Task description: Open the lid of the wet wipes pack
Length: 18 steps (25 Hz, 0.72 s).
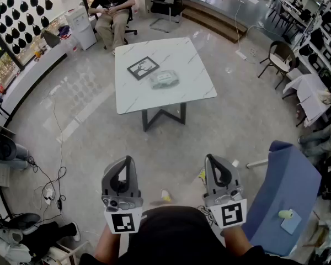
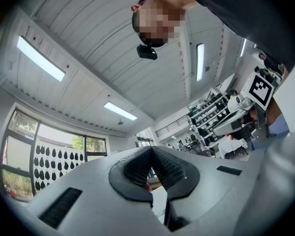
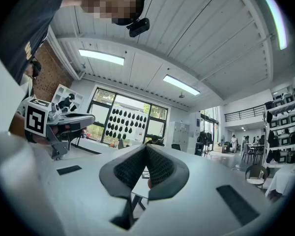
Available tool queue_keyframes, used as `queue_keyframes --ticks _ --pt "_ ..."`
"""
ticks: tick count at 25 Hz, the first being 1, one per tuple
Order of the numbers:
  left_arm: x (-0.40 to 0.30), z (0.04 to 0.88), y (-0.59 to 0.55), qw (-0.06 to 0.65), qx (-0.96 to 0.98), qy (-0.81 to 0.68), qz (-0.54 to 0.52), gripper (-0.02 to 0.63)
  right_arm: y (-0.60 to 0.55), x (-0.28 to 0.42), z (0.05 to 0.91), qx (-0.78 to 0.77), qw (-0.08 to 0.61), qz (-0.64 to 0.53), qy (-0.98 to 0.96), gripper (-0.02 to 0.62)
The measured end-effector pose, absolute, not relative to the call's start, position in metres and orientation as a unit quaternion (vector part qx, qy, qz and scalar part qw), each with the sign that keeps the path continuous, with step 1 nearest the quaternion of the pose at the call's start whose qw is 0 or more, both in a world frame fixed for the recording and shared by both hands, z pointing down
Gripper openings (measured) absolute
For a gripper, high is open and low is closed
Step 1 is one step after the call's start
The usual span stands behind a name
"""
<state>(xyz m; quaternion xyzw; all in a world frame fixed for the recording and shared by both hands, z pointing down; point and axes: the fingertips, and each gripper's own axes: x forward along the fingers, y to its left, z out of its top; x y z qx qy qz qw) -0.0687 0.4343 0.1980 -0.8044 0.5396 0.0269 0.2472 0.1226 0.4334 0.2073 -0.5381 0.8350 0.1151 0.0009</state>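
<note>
Head view: a person stands well back from a white, marble-patterned bench (image 1: pixel 176 54) in an open hall. The wet wipes pack (image 1: pixel 164 79) lies flat near the bench's middle, just beside a dark picture frame (image 1: pixel 143 67). It is too small from here to make out its lid. The left hand-held gripper (image 1: pixel 123 163) and right hand-held gripper (image 1: pixel 215 162) are held low at the person's waist, side by side. Their tips point forward toward the bench, well apart from the pack. Another person (image 1: pixel 113 10) sits beyond the bench.

Left gripper view: the camera tilts up toward a white ceiling. The dark ribbed pads (image 2: pixel 135 168) meet at their tips, closed with nothing between them.

Right gripper view: the same picture, with the pads pressed together at the tips and gripping nothing. The bench shows far off below them.

The work on the lid looks not yet begun, and this is the approach. The next move likely calls for stepping up to the bench and parting the jaws. Then one hand-held gripper would steady the pack while the other catches the lid's edge.
</note>
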Motion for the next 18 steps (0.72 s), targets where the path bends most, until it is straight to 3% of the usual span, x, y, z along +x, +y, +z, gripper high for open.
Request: queue_keyframes --ticks 4,10,18 --pt "-0.064 0.212 0.431 0.234 -0.795 0.559 0.012 0.017 0.437 0.122 0.216 -0.535 -0.006 0.112 0.837 -0.002" --pt "-0.049 0.225 0.426 0.284 -0.776 0.562 -0.051 0.017 0.433 0.124 0.218 -0.535 -0.028 0.126 0.835 -0.002" --pt "-0.051 0.237 0.421 0.243 -0.79 0.561 -0.05 0.017 0.432 0.139 0.218 -0.541 -0.037 0.137 0.829 0.0"
